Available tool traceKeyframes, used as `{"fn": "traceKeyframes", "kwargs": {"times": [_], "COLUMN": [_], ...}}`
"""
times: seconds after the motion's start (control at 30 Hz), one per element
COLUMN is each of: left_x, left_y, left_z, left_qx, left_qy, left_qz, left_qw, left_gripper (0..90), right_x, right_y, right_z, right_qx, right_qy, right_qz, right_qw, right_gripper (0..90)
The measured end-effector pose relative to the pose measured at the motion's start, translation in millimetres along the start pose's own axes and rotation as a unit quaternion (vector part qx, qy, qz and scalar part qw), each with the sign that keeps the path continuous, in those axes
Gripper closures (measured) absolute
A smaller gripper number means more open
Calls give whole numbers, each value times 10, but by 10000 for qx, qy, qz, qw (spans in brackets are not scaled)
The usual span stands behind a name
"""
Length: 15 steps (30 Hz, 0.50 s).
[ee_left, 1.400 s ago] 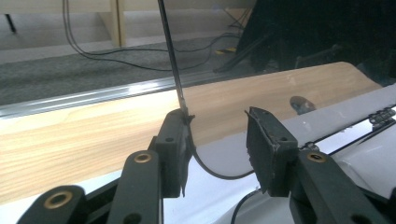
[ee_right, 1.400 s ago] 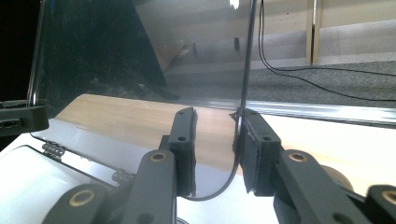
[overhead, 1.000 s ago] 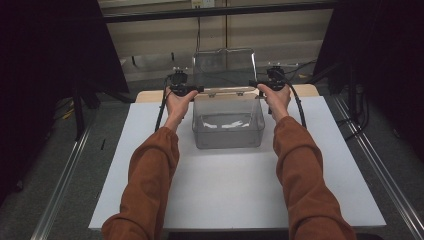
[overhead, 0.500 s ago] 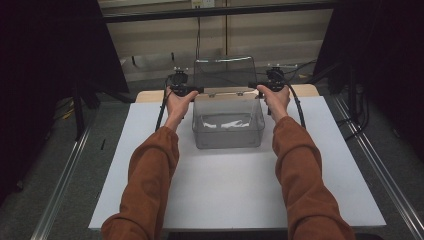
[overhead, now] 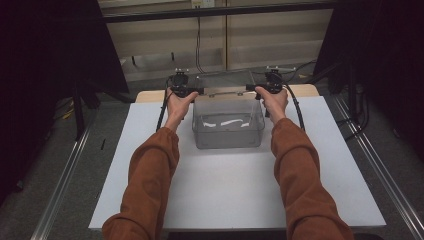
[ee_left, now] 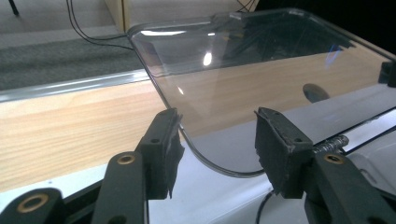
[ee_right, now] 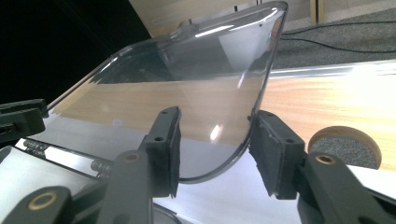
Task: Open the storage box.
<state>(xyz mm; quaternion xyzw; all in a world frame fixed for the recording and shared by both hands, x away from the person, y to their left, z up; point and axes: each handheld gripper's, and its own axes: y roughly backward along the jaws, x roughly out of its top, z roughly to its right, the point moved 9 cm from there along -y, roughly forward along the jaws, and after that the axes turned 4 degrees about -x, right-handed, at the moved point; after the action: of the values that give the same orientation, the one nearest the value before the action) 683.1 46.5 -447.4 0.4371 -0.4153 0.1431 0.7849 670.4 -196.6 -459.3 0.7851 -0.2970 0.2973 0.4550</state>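
Clear box (overhead: pixel 228 127) at the middle of the white desk (overhead: pixel 225 195), standing between two forearms in rust-brown sleeves that come in from the near edge. Inside the box, on its floor, some pale white strips (overhead: pixel 230 121); not possible to tell what they are.

Just behind the far rim of the box, its clear lid (overhead: pixel 225 81), swung open and leaning back to the far side, hinged along that rim.

At the near left corner of the lid, left tool (overhead: pixel 197 91). In the left gripper view, rounded corner of the lid (ee_left: pixel 261 70) between the two black jaws of the left tool (ee_left: pixel 217 140), jaws partly apart and just opened further, pads not pressing on the plastic.

At the near right corner, right tool (overhead: pixel 251 89). In the right gripper view, same picture: corner of the lid (ee_right: pixel 196 93) inside the gap of the right tool (ee_right: pixel 212 140), jaws partly apart, just opened further, no squeeze on the lid.

Farther back, under the lid, a light wooden board (overhead: pixel 150 96) along the far edge of the desk, then grey carpet with black cables.
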Motion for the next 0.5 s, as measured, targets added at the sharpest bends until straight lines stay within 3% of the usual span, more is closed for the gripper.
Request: {"fn": "traceKeyframes", "kwargs": {"times": [0.3, 0.4, 0.43, 0.5], "left_x": [-9, -17, -5, -11], "left_y": [-19, -41, -57, -73], "left_z": [-13, -25, 0, -4], "left_qx": [-65, -42, -169, 12], "left_qy": [25, 17, 124, -127], "left_qz": [93, 133, 220, 190], "left_qw": [9999, 9999, 9995, 9997], "left_gripper": [493, 477, 472, 463], "right_x": [-14, -8, -7, 17], "right_y": [2, 2, 1, 8], "right_z": [11, 47, 54, 47], "right_qx": [2, -112, -130, -110], "right_qy": [-38, 80, 91, 78], "right_qz": [-30, 50, 50, 148], "right_qw": [10000, 9999, 9999, 9998], "right_gripper": [491, 472, 464, 485]}}
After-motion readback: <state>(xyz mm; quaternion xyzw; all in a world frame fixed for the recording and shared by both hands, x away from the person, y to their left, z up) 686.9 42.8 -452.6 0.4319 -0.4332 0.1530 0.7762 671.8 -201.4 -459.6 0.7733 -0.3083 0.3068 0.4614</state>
